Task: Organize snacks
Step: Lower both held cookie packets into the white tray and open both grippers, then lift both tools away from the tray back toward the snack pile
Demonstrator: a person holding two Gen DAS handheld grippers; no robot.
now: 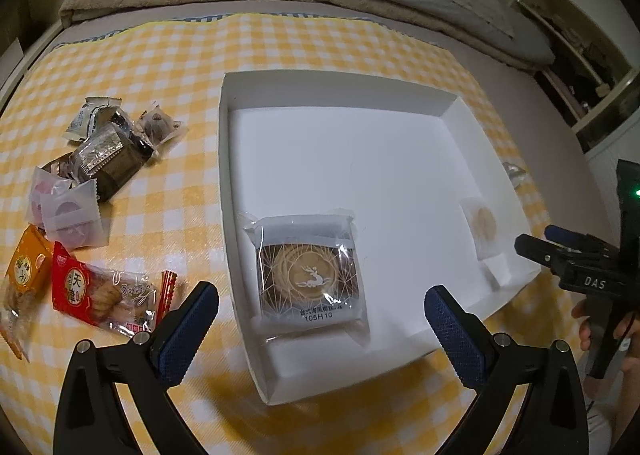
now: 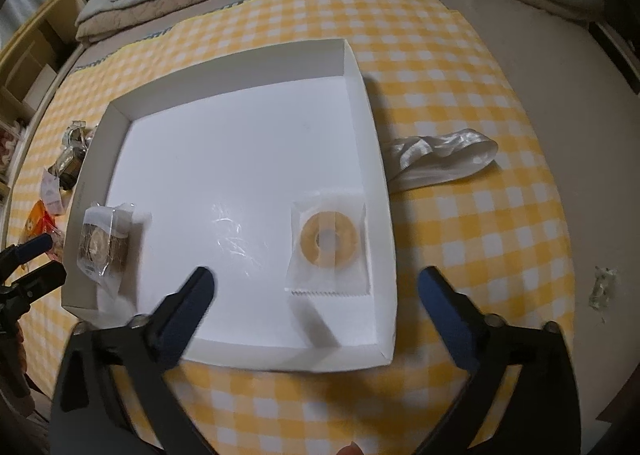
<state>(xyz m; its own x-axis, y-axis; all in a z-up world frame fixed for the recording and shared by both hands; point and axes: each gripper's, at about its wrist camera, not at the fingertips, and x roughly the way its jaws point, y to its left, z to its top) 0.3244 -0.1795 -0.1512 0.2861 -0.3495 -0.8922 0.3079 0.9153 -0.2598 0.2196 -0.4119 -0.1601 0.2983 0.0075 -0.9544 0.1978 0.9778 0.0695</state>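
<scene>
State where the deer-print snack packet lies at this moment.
In the left wrist view the deer-print snack packet lies inside the white box, in its near-left corner, just ahead of the open left claw.

White tray [image 1: 400, 95] on yellow-and-white checked cloth [image 1: 160, 63].

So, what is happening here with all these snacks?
A person is sorting wrapped snacks into a white box with two hand-held grippers. Two are inside: a brown pastry pack near the left side, a round biscuit pack near the right. Left gripper and right gripper are open and hold nothing. More snacks, including a red packet, lie on the checkered cloth.
</scene>
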